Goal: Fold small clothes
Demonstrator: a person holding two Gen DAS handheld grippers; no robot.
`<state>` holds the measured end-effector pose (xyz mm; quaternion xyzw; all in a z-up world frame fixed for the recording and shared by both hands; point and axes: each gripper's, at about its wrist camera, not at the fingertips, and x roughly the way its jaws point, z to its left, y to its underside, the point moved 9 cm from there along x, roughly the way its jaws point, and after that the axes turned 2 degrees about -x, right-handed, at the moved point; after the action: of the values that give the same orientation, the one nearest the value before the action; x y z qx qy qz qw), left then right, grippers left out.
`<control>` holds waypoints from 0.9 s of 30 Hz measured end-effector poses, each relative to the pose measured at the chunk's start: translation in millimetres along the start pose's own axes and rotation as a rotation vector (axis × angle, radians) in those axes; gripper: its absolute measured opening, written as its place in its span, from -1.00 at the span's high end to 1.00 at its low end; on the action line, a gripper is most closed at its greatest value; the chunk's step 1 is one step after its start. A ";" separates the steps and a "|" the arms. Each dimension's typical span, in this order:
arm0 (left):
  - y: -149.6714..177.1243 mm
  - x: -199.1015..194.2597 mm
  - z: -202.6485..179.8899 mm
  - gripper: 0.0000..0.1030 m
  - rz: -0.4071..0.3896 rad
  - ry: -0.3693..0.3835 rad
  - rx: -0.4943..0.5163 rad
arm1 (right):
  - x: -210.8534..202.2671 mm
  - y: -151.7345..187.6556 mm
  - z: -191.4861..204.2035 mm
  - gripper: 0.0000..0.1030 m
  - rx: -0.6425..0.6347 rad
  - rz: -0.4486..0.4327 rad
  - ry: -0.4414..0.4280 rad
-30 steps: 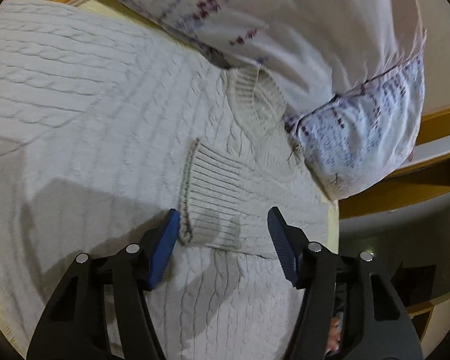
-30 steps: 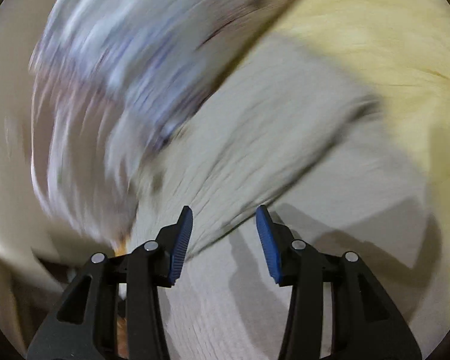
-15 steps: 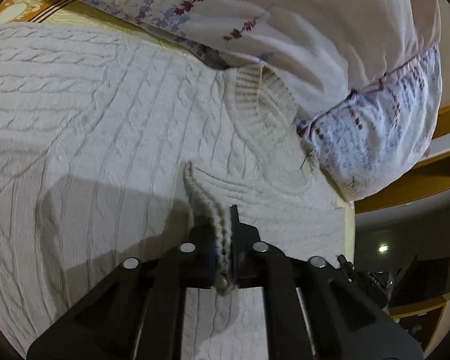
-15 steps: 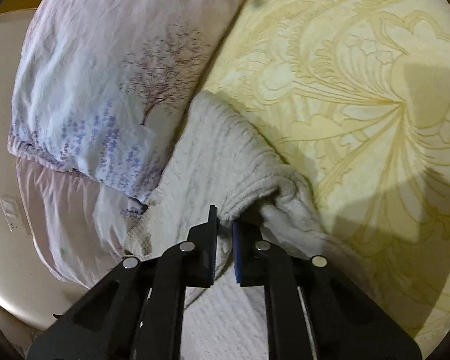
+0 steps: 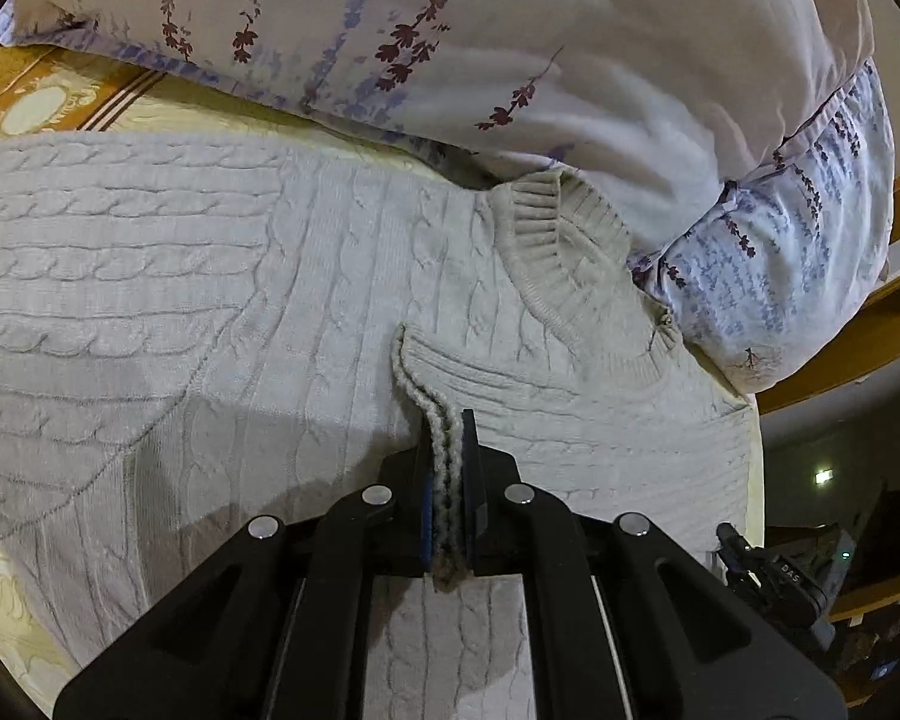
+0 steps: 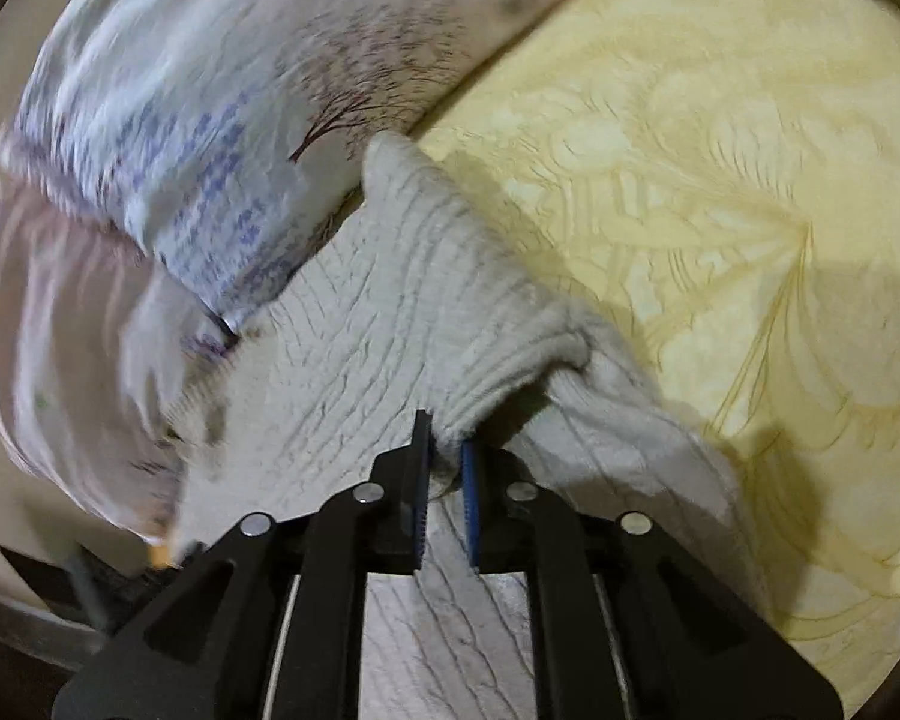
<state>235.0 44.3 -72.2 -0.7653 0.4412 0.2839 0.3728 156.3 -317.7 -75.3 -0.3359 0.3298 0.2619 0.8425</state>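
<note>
Cream cable-knit sweater (image 5: 222, 276) lies spread flat on the bed, its ribbed neckline (image 5: 561, 252) up against the floral pillows (image 5: 510, 48) at the bed's head edge. A ribbed sleeve cuff (image 5: 444, 378) is folded in over the chest, just below the neckline.

Handling, as a judgement: thick, soft, limp knit. It looks moderately heavy for its size, not slippery, not fragile, though loops could snag. It will sag and stretch if lifted from one point. Best holds are the ribbed cuffs and hems, where the doubled edge gives the pads something firm to bite.

Left gripper (image 5: 448, 468): fingers pressed together, pinching the cuff's edge upright between the blue pads; a nub of knit pokes out behind them. The tool points steeply down at the sweater's middle.

Right gripper (image 6: 446, 462): angled down at the sweater's far side, near the bed's pillow corner, where the other sleeve (image 6: 450, 300) is bunched and folded over itself on the yellow patterned bedspread (image 6: 690, 150). Its jaws are opening, with a tuft of the sleeve's ribbed end between them; the left pad touches knit, the right pad shows a gap. The view is blurred at the pillow side.

Likely step: drawing both sleeves in across the body.
</note>
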 end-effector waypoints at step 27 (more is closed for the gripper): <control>-29.9 -213.8 289.7 -0.20 -0.426 -0.015 -0.679 | 42.0 78.3 132.1 -0.42 -0.561 0.082 0.131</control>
<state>134.8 391.3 -61.9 -0.9173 0.1510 0.3354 0.1527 181.7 -161.0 -63.2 -0.5586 0.3114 0.3543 0.6822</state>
